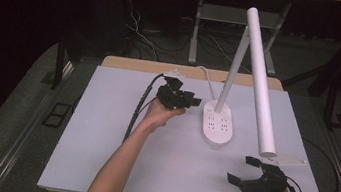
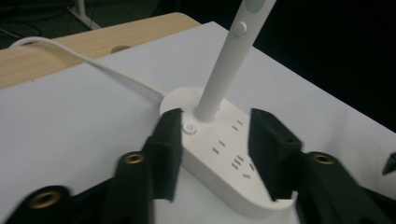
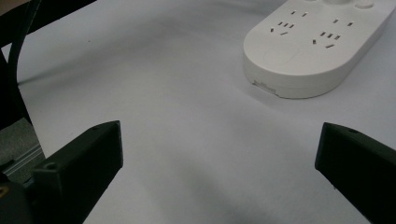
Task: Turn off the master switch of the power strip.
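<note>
A white desk lamp stands at the table's middle right. Its oblong base (image 1: 217, 127) carries several sockets, a thin stem (image 1: 234, 64) rises from it, and a long tube head (image 1: 262, 83) slants down toward the front right. My left gripper (image 1: 194, 100) is open just left of the base. In the left gripper view the gripper (image 2: 217, 154) has its jaws on either side of the base (image 2: 219, 149), near the stem (image 2: 224, 70). My right gripper (image 1: 241, 169) is wide open near the front right, below the tube's tip. In the right gripper view nothing lies between the jaws of this gripper (image 3: 224, 163), and the base (image 3: 317, 51) is farther off.
A white cord (image 1: 207, 78) runs from the lamp base over the wooden back edge (image 1: 132, 64) of the table. The white table sheet (image 1: 101, 142) spreads left and front. Black gripper cables (image 1: 139, 107) trail along the left forearm. Metal table legs (image 1: 196, 29) stand behind.
</note>
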Motion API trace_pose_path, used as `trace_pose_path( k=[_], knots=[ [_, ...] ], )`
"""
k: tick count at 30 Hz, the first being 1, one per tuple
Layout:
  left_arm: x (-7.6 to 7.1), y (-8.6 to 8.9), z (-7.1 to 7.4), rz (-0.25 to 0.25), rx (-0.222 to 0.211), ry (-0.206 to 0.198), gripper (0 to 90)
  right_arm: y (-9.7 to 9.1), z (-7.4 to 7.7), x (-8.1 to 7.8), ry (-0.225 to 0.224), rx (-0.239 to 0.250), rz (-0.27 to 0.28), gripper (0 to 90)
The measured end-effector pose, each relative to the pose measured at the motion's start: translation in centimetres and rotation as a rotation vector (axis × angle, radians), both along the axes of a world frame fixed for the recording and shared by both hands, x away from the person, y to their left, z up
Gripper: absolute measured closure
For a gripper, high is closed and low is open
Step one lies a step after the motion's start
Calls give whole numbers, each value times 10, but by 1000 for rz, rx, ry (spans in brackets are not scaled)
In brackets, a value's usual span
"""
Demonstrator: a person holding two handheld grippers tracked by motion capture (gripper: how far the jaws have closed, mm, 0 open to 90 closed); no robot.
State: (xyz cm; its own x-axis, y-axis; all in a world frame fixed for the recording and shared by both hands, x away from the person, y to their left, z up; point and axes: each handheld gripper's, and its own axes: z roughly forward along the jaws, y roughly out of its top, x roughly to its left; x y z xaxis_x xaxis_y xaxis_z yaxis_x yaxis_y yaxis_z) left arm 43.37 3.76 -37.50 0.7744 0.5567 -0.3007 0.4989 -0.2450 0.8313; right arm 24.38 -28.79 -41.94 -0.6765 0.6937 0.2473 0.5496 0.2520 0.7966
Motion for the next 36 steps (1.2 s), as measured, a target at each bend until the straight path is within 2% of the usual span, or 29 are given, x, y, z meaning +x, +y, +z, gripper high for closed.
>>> trace_pose_path(
  k=[2, 5, 8, 11, 20, 36],
  knots=[
    [-4, 8, 0, 1, -12, 3, 413, 0, 0, 0, 1, -1, -1, 2],
    [-11, 21, 2, -13, -35, 7, 239, 0, 0, 0, 1, -2, -1, 2],
    [-20, 32, 6, -5, -41, -4, 131, 0, 0, 0, -1, 0, -2, 2],
    [-28, 41, 11, -10, -17, -4, 8, 0, 0, 0, -2, -3, -4, 2],
    [-60, 70, 19, 16, 1, -56, 0, 3, 0, 0, -3, -8, 4, 2],
    [-111, 107, -6, 31, 30, -67, 0, 4, -1, 0, 1, -9, -3, 2]
  ],
)
